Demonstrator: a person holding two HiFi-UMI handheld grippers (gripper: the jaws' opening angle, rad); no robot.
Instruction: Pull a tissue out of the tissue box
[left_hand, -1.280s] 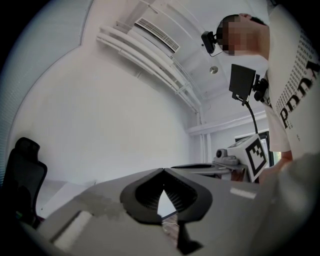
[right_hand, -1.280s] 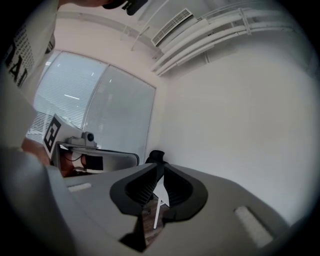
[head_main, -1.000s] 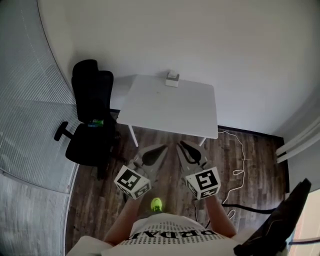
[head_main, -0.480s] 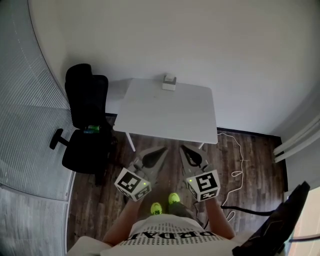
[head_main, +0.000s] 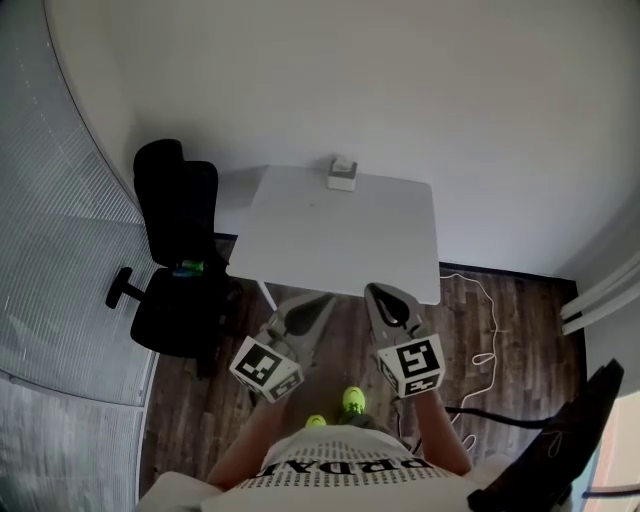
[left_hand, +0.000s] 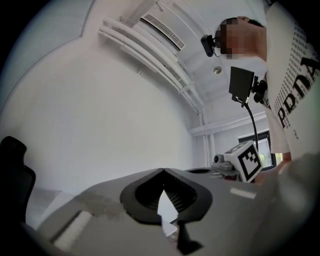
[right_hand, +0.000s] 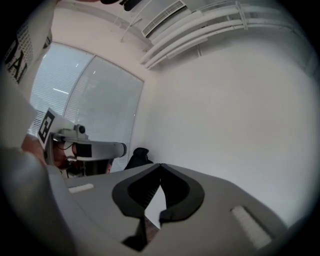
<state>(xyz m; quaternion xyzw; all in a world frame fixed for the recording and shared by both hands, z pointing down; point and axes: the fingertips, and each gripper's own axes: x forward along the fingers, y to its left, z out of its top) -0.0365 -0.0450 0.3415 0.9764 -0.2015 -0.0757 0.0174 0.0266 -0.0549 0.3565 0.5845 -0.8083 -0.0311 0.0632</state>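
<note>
A small white tissue box (head_main: 342, 174) stands at the far edge of a white table (head_main: 340, 240), against the wall. Both grippers hang in the air before the table's near edge, far short of the box. My left gripper (head_main: 323, 298) is shut with nothing between its fingers; in the left gripper view its jaw tips (left_hand: 163, 170) meet. My right gripper (head_main: 373, 289) is likewise shut and empty, its tips (right_hand: 160, 165) touching in the right gripper view. The box does not show in either gripper view.
A black office chair (head_main: 175, 250) stands left of the table. A white cable (head_main: 480, 330) trails over the wooden floor at the right, and a dark object (head_main: 570, 440) fills the lower right corner. Slatted blinds (head_main: 60, 250) curve along the left. The person's green shoes (head_main: 352, 400) show below the grippers.
The person has stepped toward the table and both grippers have moved forward with them, so their tips now lie close to its near edge. A second green shoe has come into view.
</note>
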